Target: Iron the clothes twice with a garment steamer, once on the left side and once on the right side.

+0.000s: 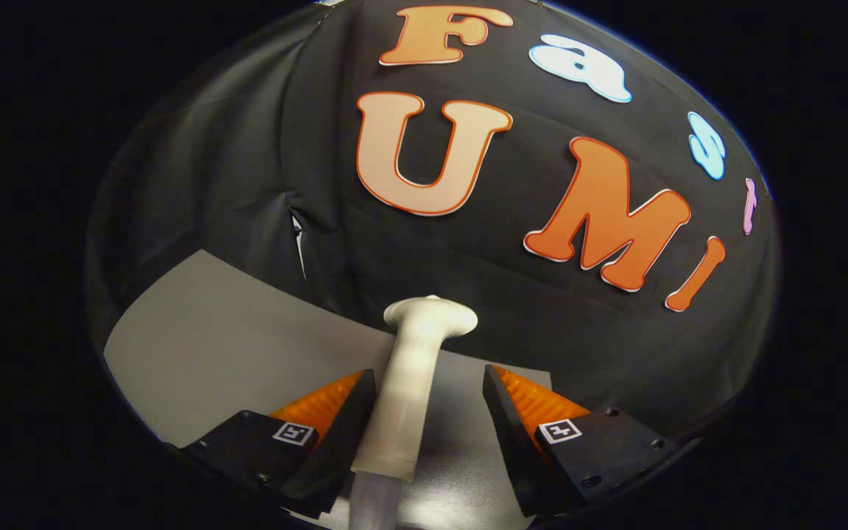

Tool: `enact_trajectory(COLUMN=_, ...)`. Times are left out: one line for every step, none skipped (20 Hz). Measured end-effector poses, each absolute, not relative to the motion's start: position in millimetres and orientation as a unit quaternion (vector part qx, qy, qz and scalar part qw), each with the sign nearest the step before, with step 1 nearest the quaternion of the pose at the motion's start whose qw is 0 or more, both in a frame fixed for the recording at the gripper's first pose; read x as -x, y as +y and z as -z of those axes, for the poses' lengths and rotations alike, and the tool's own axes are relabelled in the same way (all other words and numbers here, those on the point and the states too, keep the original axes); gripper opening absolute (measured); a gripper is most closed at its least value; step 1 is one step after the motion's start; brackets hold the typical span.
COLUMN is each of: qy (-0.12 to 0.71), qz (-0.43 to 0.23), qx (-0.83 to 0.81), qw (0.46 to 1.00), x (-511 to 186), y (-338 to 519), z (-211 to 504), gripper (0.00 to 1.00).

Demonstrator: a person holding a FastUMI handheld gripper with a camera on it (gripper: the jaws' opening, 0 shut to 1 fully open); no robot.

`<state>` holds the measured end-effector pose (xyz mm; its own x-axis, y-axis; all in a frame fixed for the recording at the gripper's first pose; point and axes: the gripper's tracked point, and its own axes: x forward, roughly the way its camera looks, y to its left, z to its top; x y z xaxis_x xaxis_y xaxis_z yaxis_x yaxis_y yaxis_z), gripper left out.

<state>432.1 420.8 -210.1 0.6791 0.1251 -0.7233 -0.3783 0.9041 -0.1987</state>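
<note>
Gripper view looks forward along the two fingers toward the black cloth wall [247, 184] of the booth, with a grey table surface [210, 346] stretching away below it. Starting at the left, that grey surface runs out beyond the left finger and meets the cloth wall along a slanted line; a small pale slit shows in the cloth just above that line, ahead and to the left of the fingers. The left finger [336, 427] comes next, its inner face lying right against the side of the garment steamer [409, 383]. The steamer is a pale, whitish wand standing between the fingers: its handle rises from the base of the gripper [428, 434], narrows slightly, and ends in a wider, flattened head just beyond the fingertips, set against the dark cloth. Lower down, close to the gripper's body, the handle turns to a greyer, translucent-looking section. To the right of the handle a clear strip of grey table shows, so the right finger [512, 434] stands apart from the steamer and does not touch it. The jaws are therefore moderately wide, spread around the handle with contact on the left side only, not clamped on it. Further right, past the right finger, the cloth wall curves down to meet the table edge.
</note>
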Motion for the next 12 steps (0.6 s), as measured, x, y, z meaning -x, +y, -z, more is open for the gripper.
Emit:
enact_trajectory(qy=0.388, qz=-0.146, qx=0.168, qw=0.894, x=-428, y=422, z=215, gripper=0.92)
enact_trajectory(qy=0.392, qz=-0.151, qx=0.167, qw=0.892, x=-425, y=426, z=217, gripper=0.85)
enact_trajectory(qy=0.393, qz=-0.152, qx=0.169, qw=0.891, x=-425, y=428, z=217, gripper=0.79)
enact_trajectory(qy=0.391, qz=-0.150, qx=0.175, qw=0.891, x=-426, y=428, z=218, gripper=0.72)
enact_trajectory(qy=0.390, qz=-0.144, qx=0.183, qw=0.891, x=-426, y=424, z=220, gripper=0.62)
enact_trajectory(qy=0.390, qz=-0.140, qx=0.192, qw=0.890, x=-423, y=418, z=215, gripper=0.59)
enact_trajectory(qy=0.388, qz=-0.134, qx=0.201, qw=0.889, x=-426, y=410, z=217, gripper=0.57)
enact_trajectory(qy=0.380, qz=-0.135, qx=0.203, qw=0.892, x=-427, y=407, z=215, gripper=0.52)
enact_trajectory(qy=0.376, qz=-0.139, qx=0.194, qw=0.895, x=-429, y=407, z=219, gripper=0.45)
enact_trajectory(qy=0.368, qz=-0.142, qx=0.181, qw=0.901, x=-426, y=406, z=212, gripper=0.43)
enact_trajectory(qy=0.357, qz=-0.147, qx=0.169, qw=0.907, x=-426, y=407, z=204, gripper=0.42)
enact_trajectory(qy=0.347, qz=-0.158, qx=0.160, qw=0.911, x=-420, y=407, z=196, gripper=0.42)
